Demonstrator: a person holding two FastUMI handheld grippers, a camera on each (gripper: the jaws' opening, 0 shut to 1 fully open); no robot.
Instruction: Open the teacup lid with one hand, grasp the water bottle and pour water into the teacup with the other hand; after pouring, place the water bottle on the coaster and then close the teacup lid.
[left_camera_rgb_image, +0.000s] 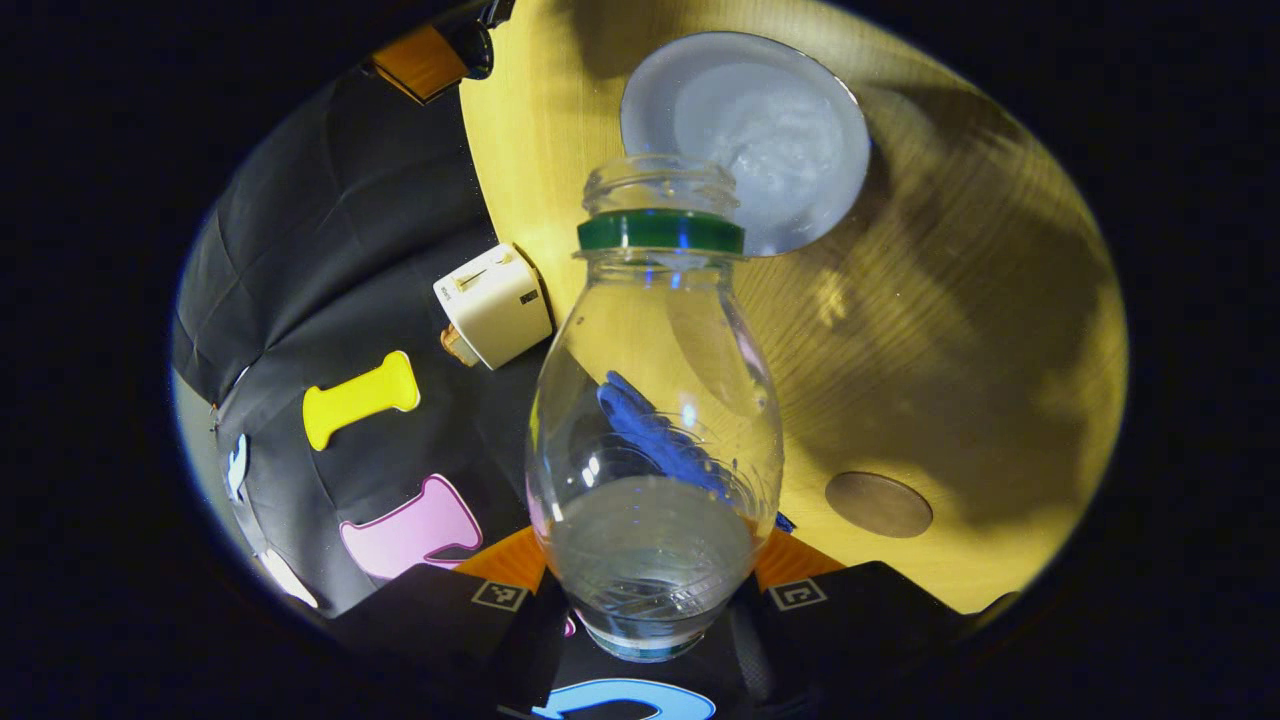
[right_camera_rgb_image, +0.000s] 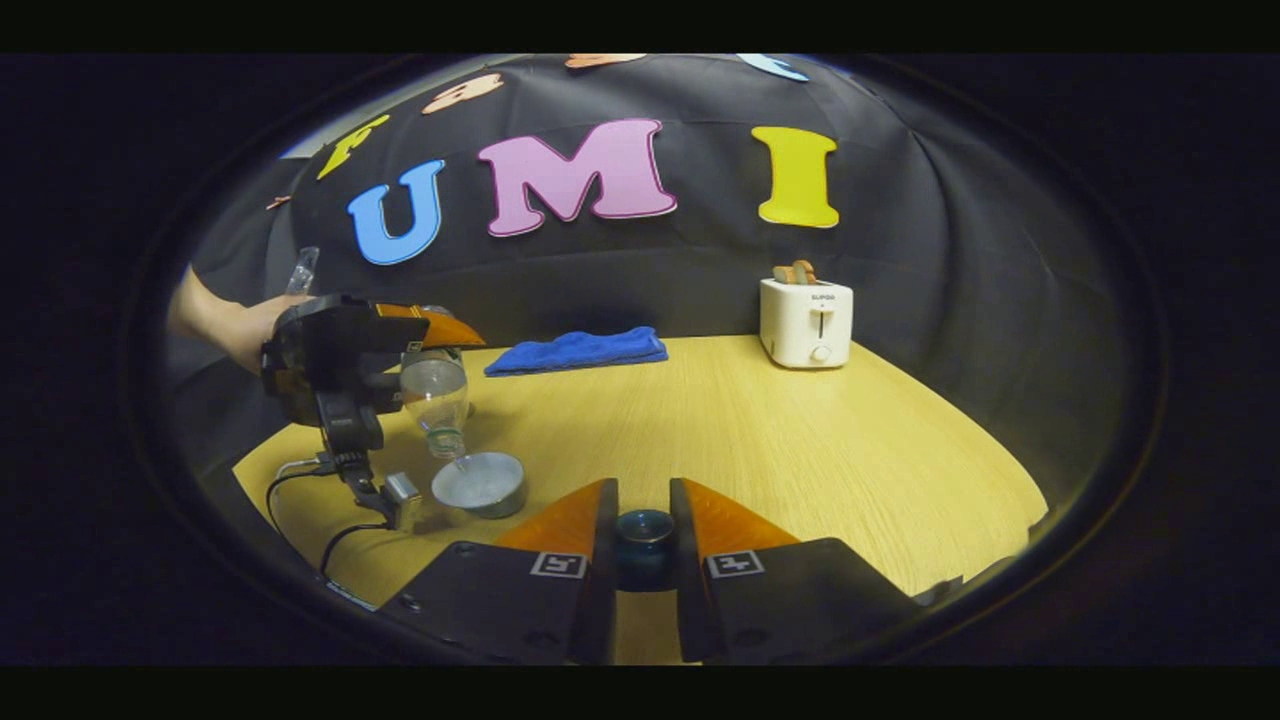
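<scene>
The left gripper (left_camera_rgb_image: 650, 590) is clamping the water bottle (left_camera_rgb_image: 655, 440), tipping its neck over the open teacup (left_camera_rgb_image: 760, 140) (keep the mouth centred above the rim), while the right gripper (right_camera_rgb_image: 643, 540) is pinching the lid (right_camera_rgb_image: 643, 530) aside.

Going off the right gripper view: the toaster (right_camera_rgb_image: 806, 322) sat on the table (right_camera_rgb_image: 780, 440) at the back. The folded towel (right_camera_rgb_image: 578, 351) lay left of the toaster. The teacup (right_camera_rgb_image: 480, 484) stood nearer and farther left, with the tipped water bottle (right_camera_rgb_image: 437, 395) right above it.
</scene>
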